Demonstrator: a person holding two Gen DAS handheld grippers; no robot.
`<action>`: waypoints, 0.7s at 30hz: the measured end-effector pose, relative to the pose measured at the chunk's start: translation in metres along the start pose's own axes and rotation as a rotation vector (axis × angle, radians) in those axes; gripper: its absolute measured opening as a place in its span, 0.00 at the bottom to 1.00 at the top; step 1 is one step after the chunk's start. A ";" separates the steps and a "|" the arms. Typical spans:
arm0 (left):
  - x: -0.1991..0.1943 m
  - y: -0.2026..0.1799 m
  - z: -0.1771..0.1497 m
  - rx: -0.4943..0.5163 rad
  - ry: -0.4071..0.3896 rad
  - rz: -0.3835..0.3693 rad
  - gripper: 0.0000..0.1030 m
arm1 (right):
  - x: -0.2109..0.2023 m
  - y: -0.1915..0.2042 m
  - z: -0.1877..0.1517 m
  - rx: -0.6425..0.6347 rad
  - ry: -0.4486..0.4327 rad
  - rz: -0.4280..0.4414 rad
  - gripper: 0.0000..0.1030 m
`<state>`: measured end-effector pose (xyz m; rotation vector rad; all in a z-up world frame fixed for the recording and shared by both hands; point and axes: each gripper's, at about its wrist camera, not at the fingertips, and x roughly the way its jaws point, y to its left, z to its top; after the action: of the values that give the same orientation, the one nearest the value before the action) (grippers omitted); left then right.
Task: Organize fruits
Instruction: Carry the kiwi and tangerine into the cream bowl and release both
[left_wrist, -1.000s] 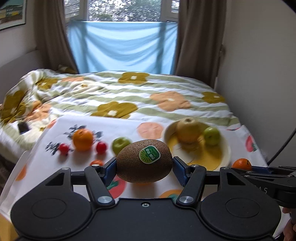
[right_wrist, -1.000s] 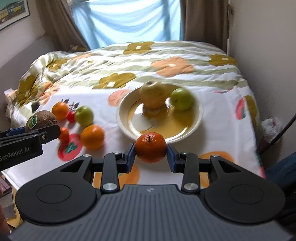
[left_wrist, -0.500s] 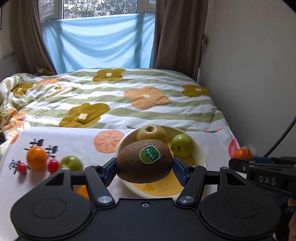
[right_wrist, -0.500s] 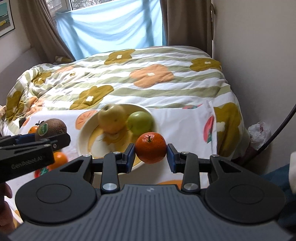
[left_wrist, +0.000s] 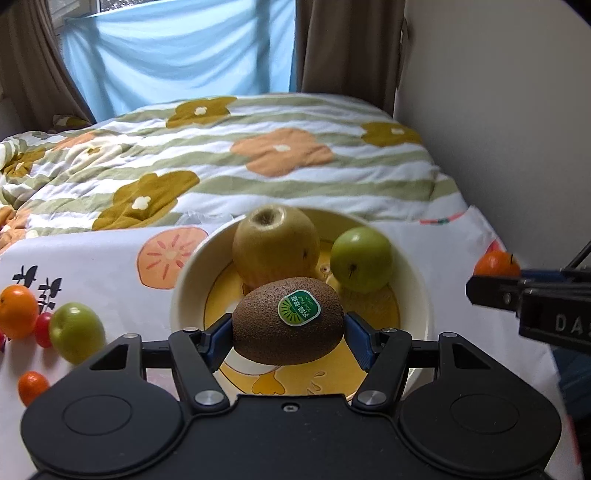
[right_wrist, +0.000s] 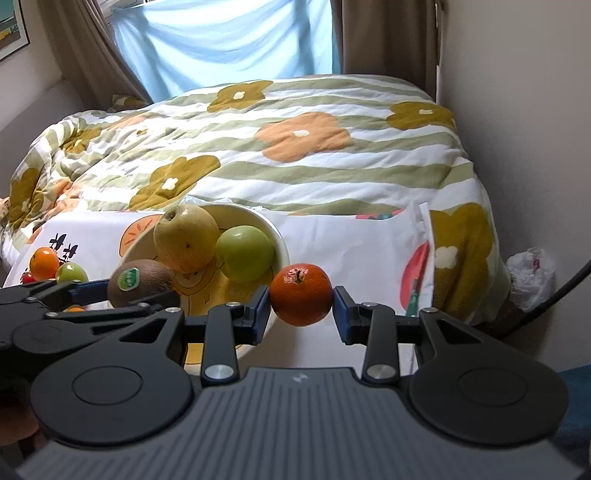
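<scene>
Clamping the kiwi (left_wrist: 287, 319) in our left gripper (left_wrist: 288, 334) over the bowl (left_wrist: 413, 280); our right gripper (right_wrist: 300, 308) grasps a tangerine (right_wrist: 300, 294) beside it.

one kiwi (left_wrist: 288, 320), two green apples (left_wrist: 361, 259) (left_wrist: 76, 332), one pear (left_wrist: 276, 245), one bowl (left_wrist: 184, 291)

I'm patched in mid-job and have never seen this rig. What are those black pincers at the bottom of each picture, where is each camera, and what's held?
There is no robot arm: a person holds a two-finger gripper in each hand, and a fisheye camera on each looks forward along its fingers. The black shape at the bottom of each picture is that gripper's own body.

In the left wrist view, the left gripper is shut on a kiwi, over the plate. In the right wrist view, the right gripper is shut on an orange, just right of the plate.

The plate sits on a printed cloth and holds a pear and a green apple. More fruit lies on the cloth to the left.
</scene>
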<state>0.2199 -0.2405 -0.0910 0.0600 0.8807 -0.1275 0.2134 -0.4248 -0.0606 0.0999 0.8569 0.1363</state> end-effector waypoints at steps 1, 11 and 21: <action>0.004 0.000 0.000 0.005 0.009 0.003 0.66 | 0.002 0.000 0.000 -0.001 0.003 0.003 0.50; 0.021 0.000 -0.006 0.063 0.054 0.008 0.68 | 0.018 0.004 0.003 -0.006 0.024 0.031 0.50; -0.011 0.030 -0.007 -0.025 0.020 -0.010 0.94 | 0.017 0.003 0.006 -0.023 0.025 0.030 0.50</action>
<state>0.2116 -0.2090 -0.0865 0.0333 0.9023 -0.1256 0.2289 -0.4194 -0.0690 0.0900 0.8787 0.1759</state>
